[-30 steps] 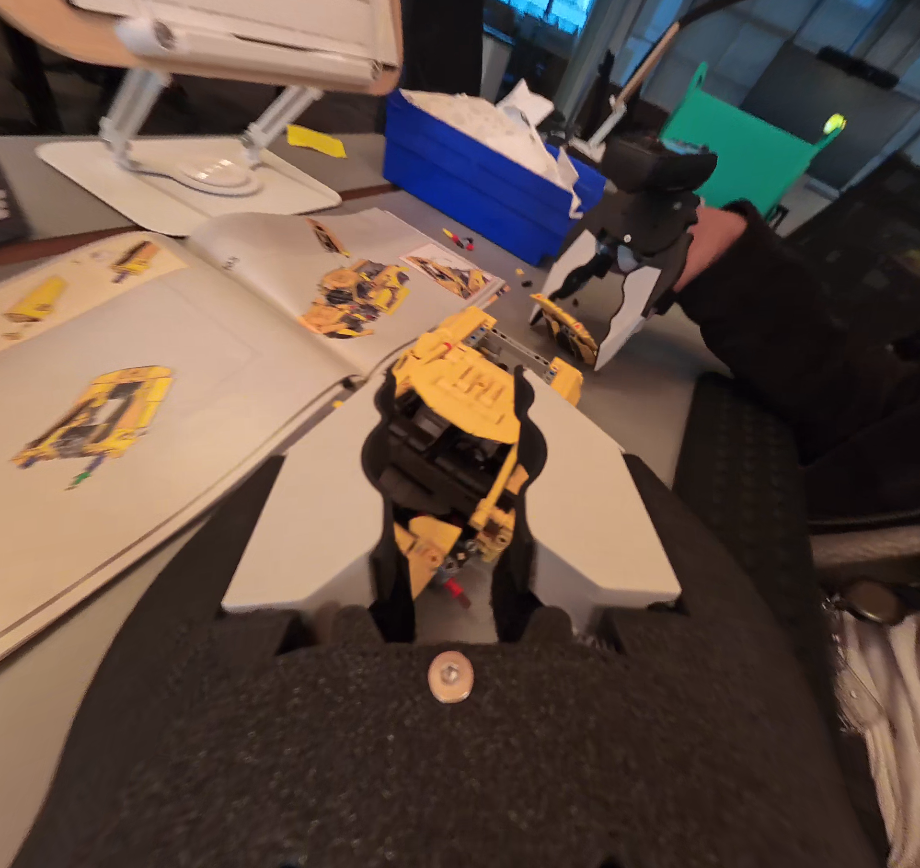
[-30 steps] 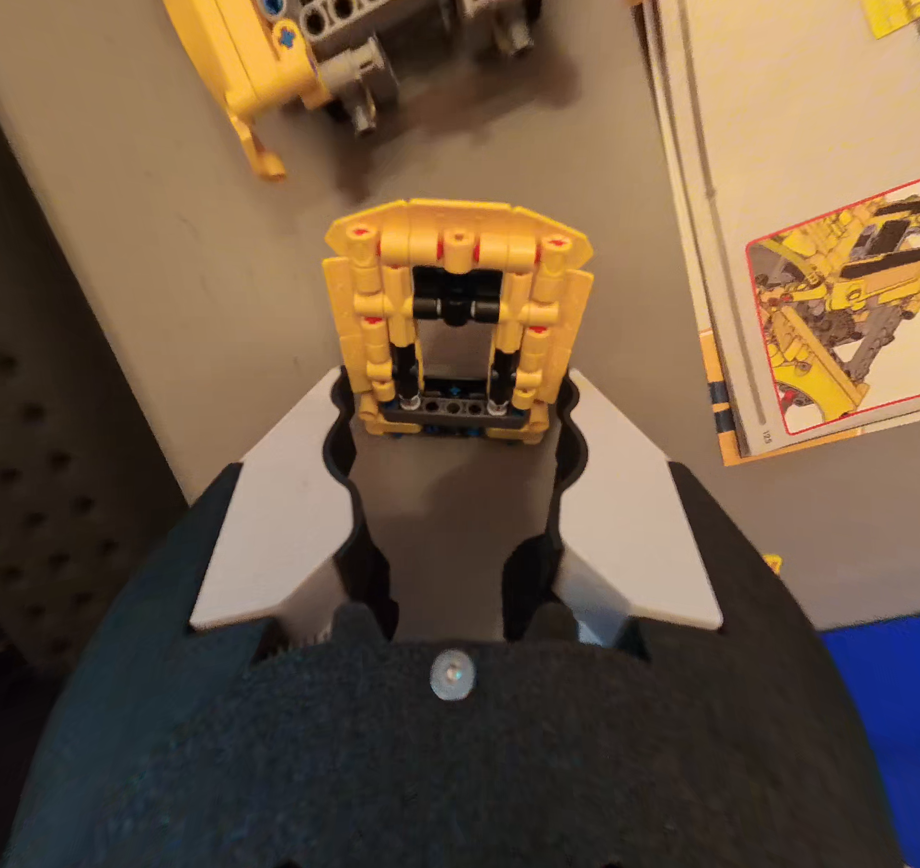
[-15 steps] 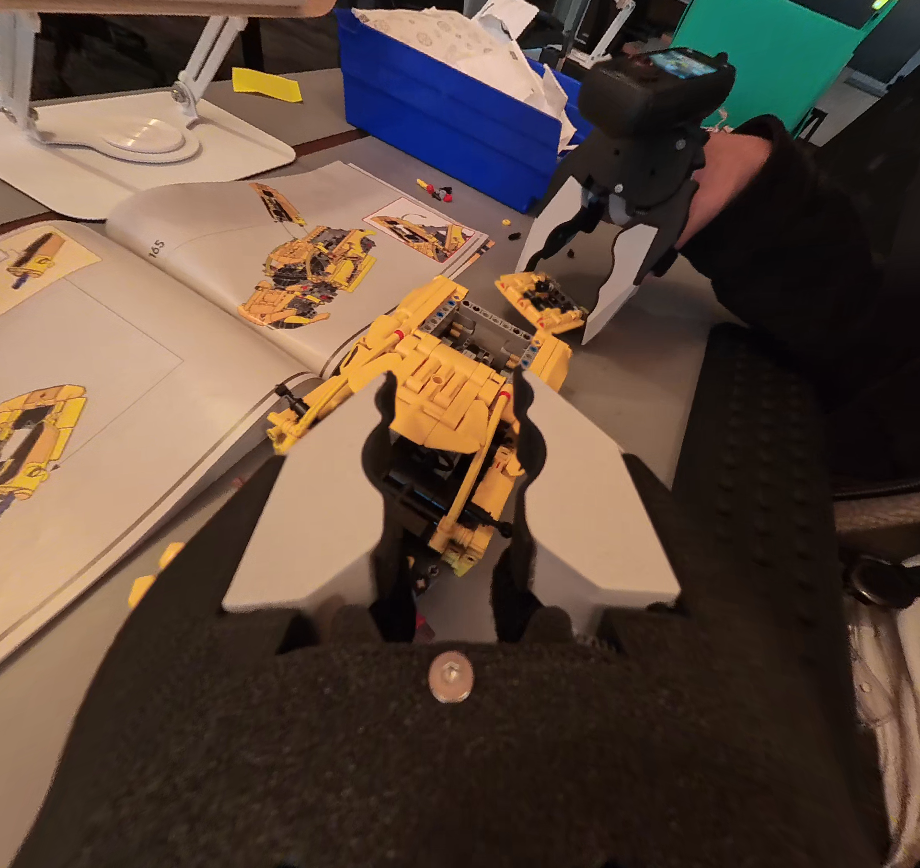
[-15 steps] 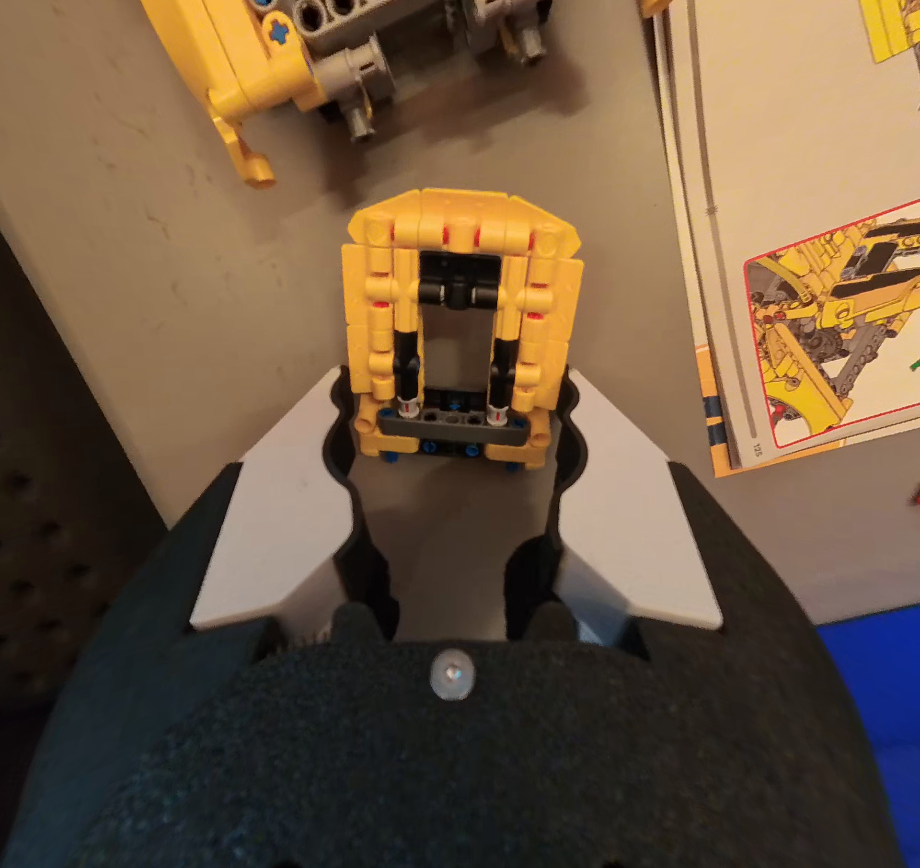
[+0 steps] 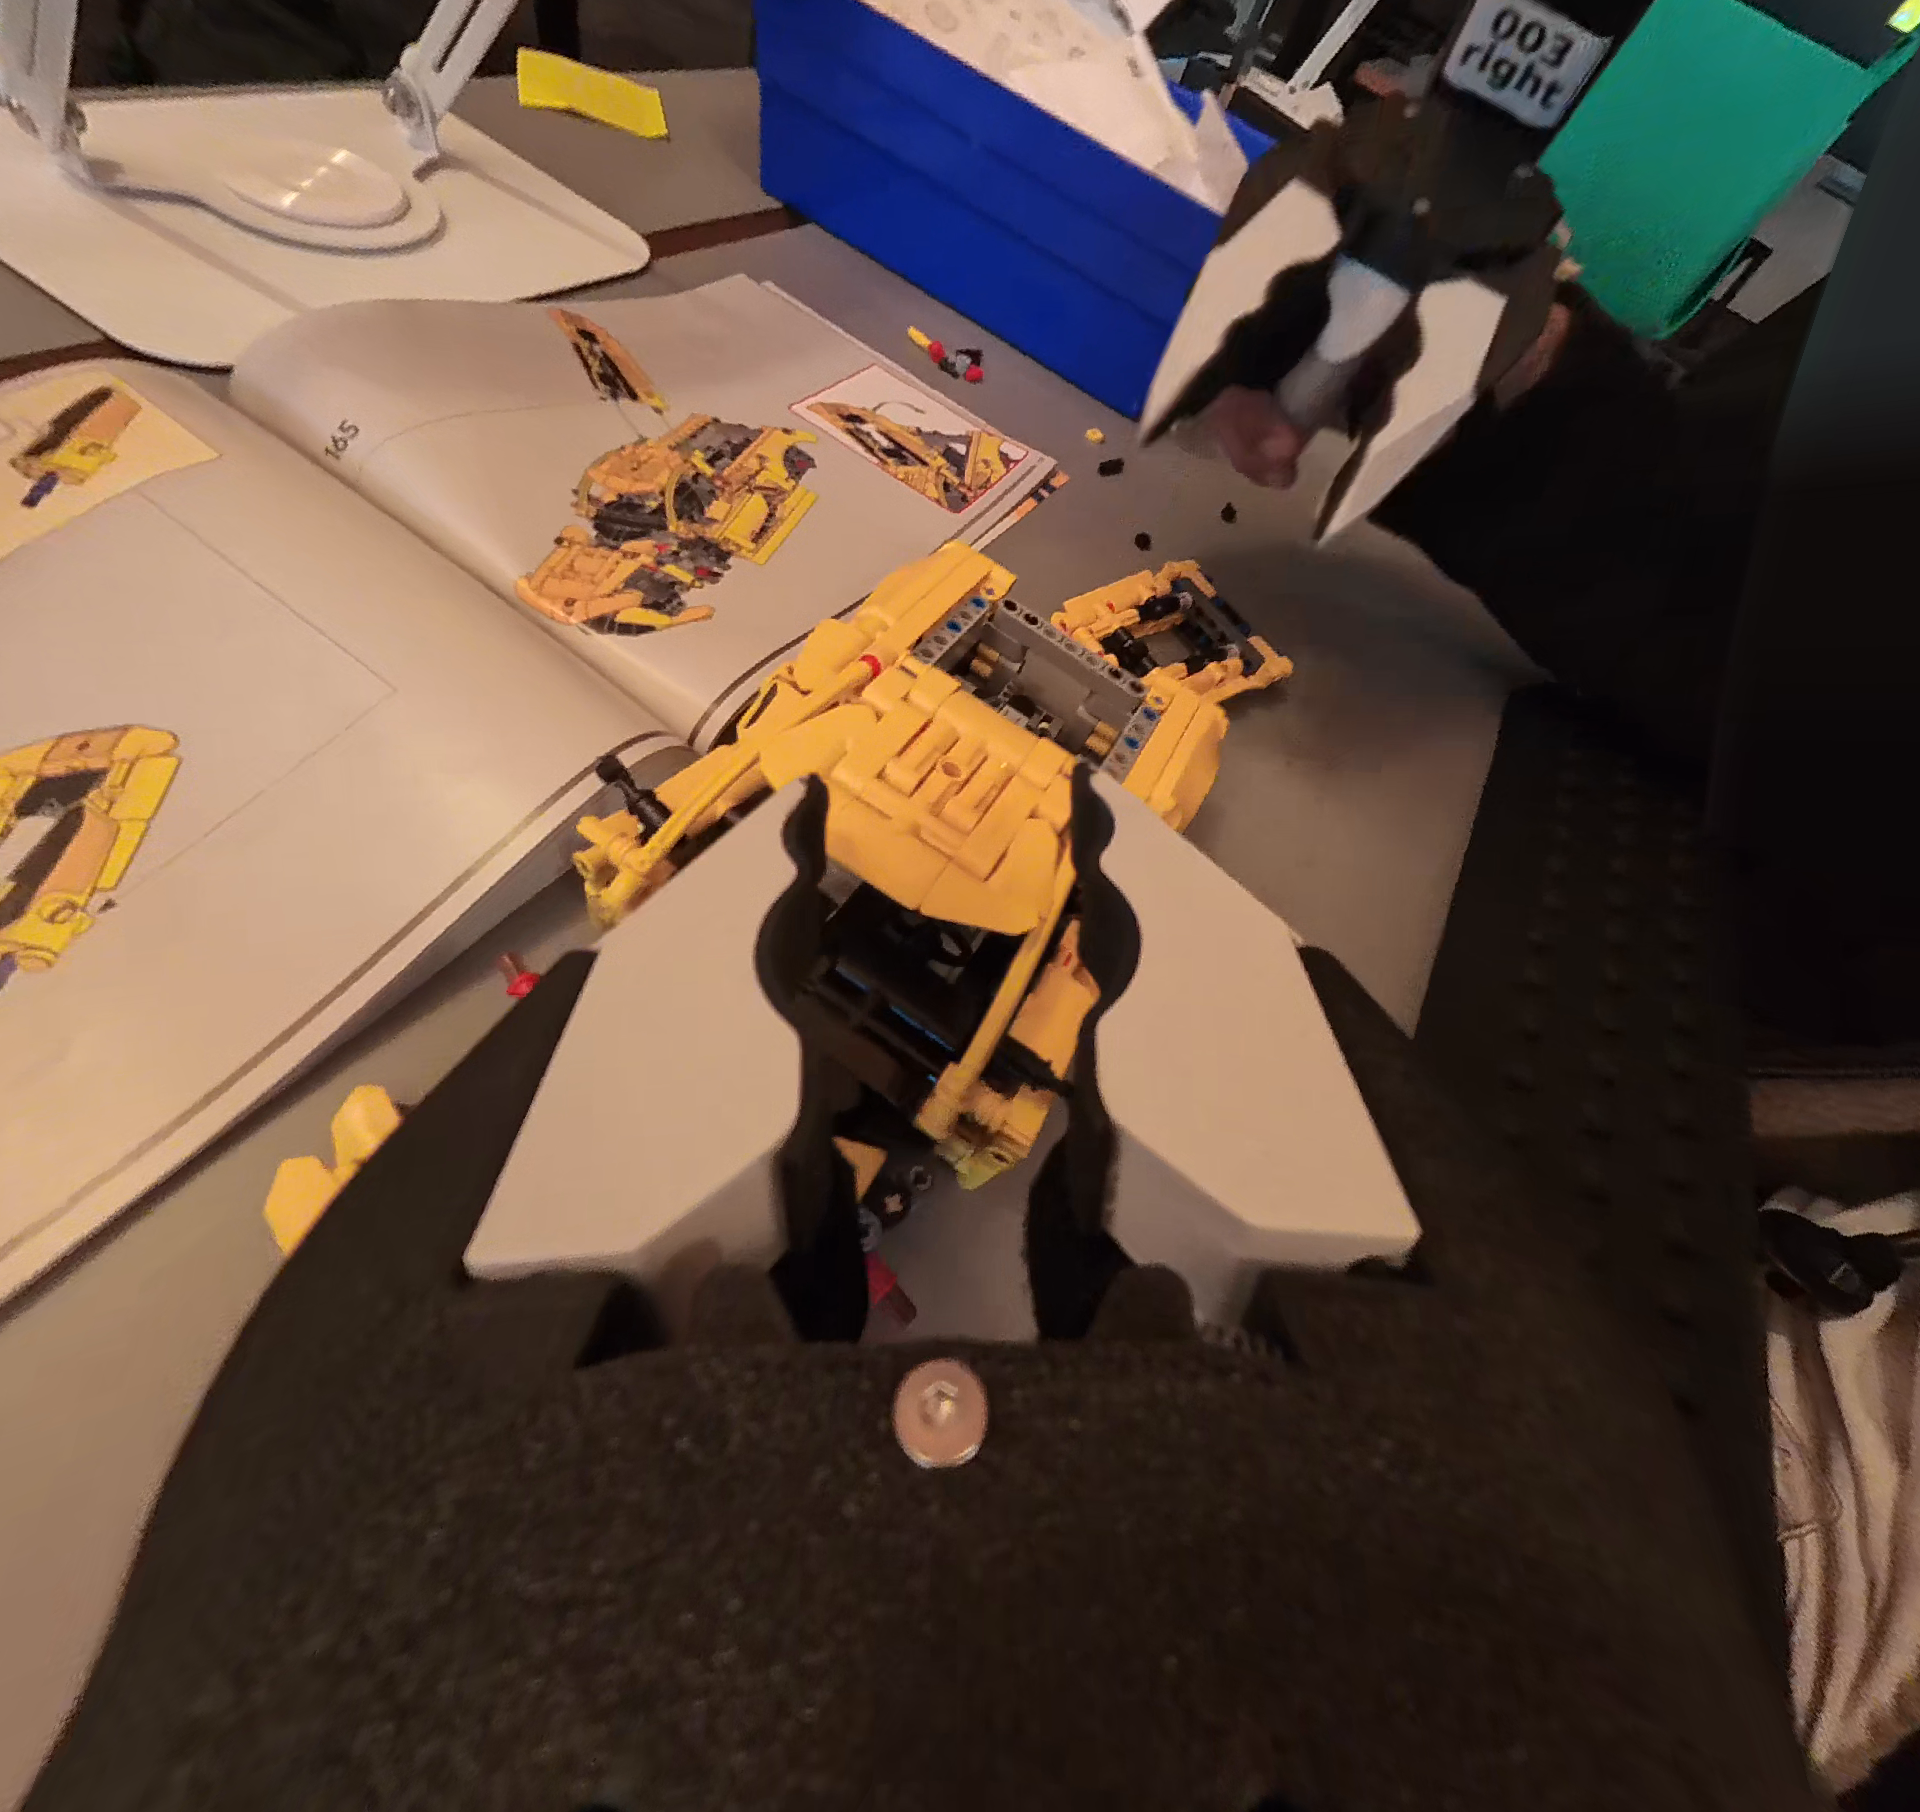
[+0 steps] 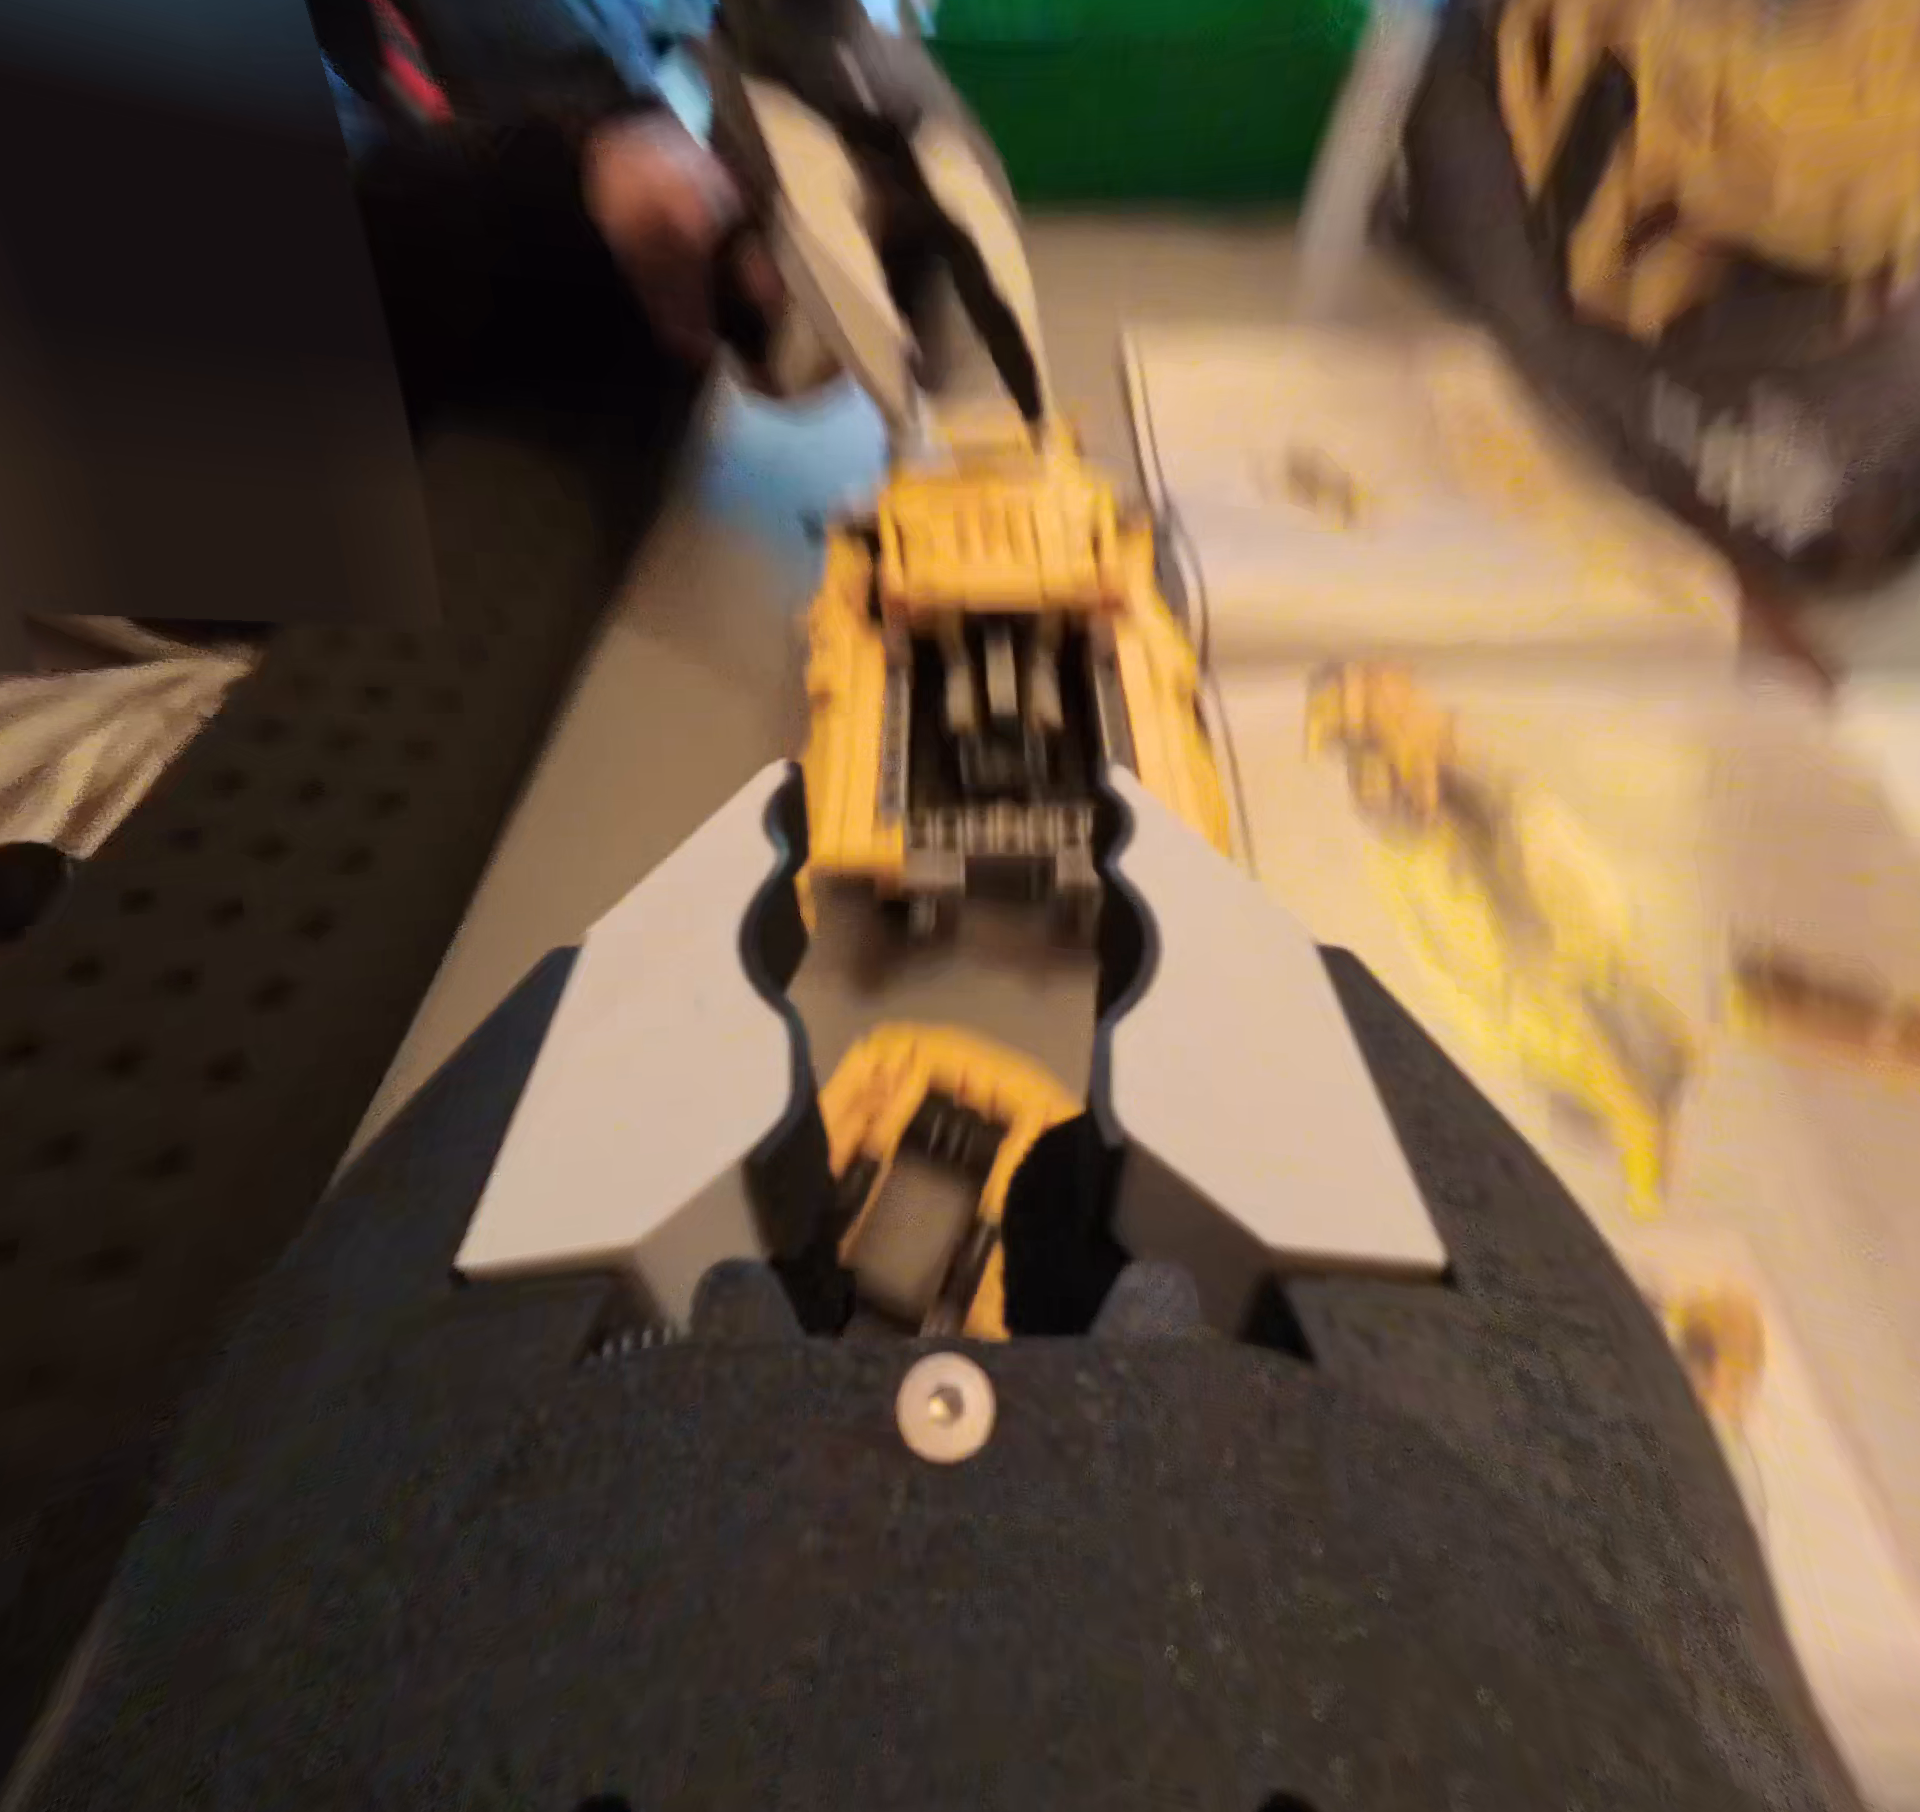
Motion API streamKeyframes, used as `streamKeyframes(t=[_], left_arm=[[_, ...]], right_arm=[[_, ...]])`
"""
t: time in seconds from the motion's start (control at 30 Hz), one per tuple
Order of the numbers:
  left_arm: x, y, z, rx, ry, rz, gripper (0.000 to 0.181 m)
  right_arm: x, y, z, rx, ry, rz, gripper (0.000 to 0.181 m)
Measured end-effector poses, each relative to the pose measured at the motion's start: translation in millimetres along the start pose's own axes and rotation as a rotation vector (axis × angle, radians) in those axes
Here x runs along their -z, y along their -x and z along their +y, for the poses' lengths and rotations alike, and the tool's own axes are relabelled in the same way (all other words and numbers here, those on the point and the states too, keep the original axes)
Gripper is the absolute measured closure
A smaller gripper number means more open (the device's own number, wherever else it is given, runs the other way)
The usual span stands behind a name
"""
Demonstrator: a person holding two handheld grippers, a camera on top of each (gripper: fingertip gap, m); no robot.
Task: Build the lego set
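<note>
The view is blurring heavily. The right gripper (image 6: 951,832) is hanging with its jaws spread over the grey table (image 6: 665,775), nothing between the tips. Ahead, the yellow lego vehicle body (image 6: 997,682) is lying lengthwise. Below the fingers, a small yellow lego frame (image 6: 935,1087) is showing. Beyond, the left gripper (image 6: 971,396) is touching the body's far end beside the instruction booklet (image 6: 1455,619).

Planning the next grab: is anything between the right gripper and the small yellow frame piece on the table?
Nothing visible. The right gripper hangs open above bare table, and the yellow frame piece lies uncovered beside the main model.
</note>
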State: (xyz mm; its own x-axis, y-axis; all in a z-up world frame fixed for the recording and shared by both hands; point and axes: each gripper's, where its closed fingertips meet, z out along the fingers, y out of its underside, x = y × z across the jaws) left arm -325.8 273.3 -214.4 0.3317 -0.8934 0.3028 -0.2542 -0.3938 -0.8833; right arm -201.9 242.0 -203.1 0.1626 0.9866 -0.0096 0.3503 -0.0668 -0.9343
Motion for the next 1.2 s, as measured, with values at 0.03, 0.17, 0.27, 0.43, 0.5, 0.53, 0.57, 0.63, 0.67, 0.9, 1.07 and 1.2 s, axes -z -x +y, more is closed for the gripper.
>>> streamKeyframes(t=[0.03,0.17,0.27,0.43,0.5,0.53,0.57,0.63,0.67,0.9,1.07,1.2], left_arm=[[-1,3,2,0.013,0.012,-0.008,0.135],[-6,7,7,0.049,0.03,-0.019,0.137],[-6,11,7,0.098,0.023,-0.028,0.138],[-9,20,14,0.101,0.055,-0.079,0.145],[-10,22,15,0.076,0.07,-0.1,0.148],[-10,22,15,0.069,0.07,-0.106,0.148],[-10,22,15,0.068,0.069,-0.109,0.148],[-10,22,15,0.068,0.065,-0.113,0.148],[-10,22,15,0.067,0.064,-0.115,0.148],[-11,21,16,0.081,0.069,-0.114,0.149],[-10,21,16,0.076,0.067,-0.123,0.149],[-10,21,16,0.077,0.067,-0.12,0.15]], right_arm=[[-6,1,-13,0.035,-0.094,-0.049,0.143],[-49,-35,3,0.004,0.071,-0.078,0.144],[-76,-43,18,0.055,0.219,-0.125,0.135],[-100,-42,14,0.166,0.226,-0.079,0.145],[-101,-47,6,0.194,0.186,-0.019,0.157],[-102,-46,5,0.215,0.159,-0.012,0.157],[-104,-45,6,0.218,0.164,-0.004,0.158],[-105,-45,5,0.222,0.171,0.008,0.155],[-106,-46,5,0.233,0.179,0.019,0.153],[-105,-49,6,0.265,0.192,0.056,0.15],[-106,-47,6,0.298,0.192,0.059,0.164],[-105,-45,7,0.251,0.178,0.025,0.169]])
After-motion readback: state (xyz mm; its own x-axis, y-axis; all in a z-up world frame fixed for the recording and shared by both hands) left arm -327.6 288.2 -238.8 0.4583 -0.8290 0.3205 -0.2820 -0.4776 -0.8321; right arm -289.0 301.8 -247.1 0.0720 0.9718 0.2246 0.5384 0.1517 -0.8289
